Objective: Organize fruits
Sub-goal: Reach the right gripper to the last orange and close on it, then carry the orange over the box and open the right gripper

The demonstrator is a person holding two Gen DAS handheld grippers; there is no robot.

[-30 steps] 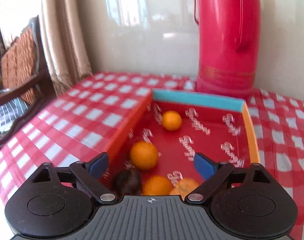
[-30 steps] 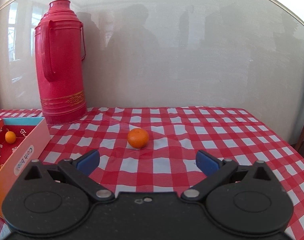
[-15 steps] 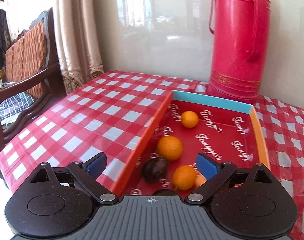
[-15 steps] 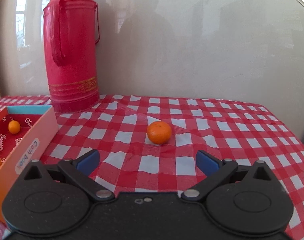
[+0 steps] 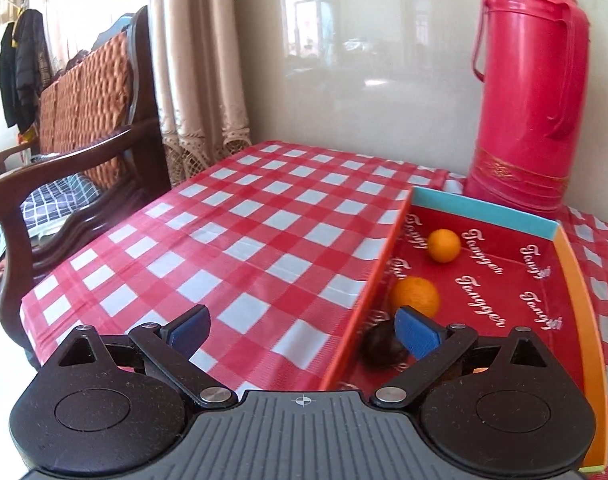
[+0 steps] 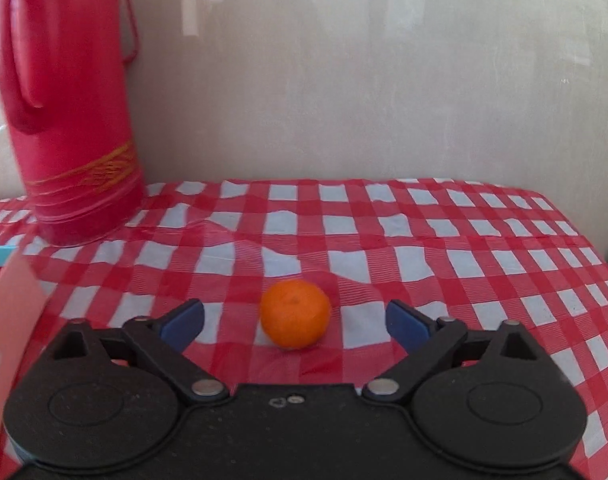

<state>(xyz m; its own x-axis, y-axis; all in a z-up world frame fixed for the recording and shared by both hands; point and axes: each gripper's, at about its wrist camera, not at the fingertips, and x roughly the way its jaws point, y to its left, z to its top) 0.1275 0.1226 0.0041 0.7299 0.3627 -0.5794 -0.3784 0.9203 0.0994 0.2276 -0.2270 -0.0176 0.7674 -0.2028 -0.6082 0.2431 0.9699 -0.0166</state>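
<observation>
In the right wrist view a loose orange lies on the checked tablecloth between the open jaws of my right gripper, which is empty. In the left wrist view a red box with a blue far wall holds a small orange, a larger orange and a dark round fruit. My left gripper is open and empty, over the box's left wall. The box's near end is hidden behind the gripper body. The box's pale outer side shows at the left of the right wrist view.
A tall red thermos stands behind the box against the wall; it also shows in the right wrist view. A wooden chair and a curtain are beyond the table's left edge. The table's right edge is near.
My left gripper has pulled back and swung left, so the box now lies to its right. My right gripper has moved toward the loose orange, which now sits between its jaws.
</observation>
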